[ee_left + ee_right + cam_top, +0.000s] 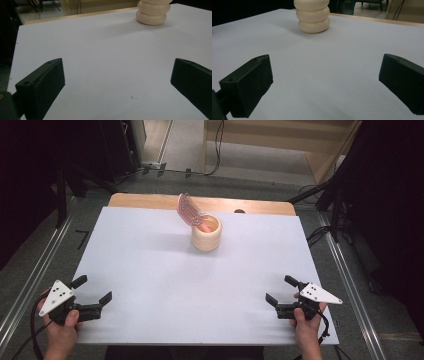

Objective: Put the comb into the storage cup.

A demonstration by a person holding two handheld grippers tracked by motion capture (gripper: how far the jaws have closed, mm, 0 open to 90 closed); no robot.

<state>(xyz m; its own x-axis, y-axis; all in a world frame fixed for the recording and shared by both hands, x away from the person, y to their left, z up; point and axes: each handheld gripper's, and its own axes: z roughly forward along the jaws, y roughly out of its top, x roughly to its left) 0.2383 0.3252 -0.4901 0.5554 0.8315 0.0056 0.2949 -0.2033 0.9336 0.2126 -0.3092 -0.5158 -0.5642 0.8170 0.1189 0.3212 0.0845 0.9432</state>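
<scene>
Both tongs, left (95, 290) and right (281, 289), are wide open and empty, so reach slowly forward to the cup (206, 234) far ahead between them.

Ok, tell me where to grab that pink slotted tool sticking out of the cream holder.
Grip the pink slotted tool by its flat head, which leans up and out over the far-left rim of the cream holder. Come from above, jaws closing across its thin faces; the handle sits inside the holder. Both the left gripper and the right gripper are open.
</scene>
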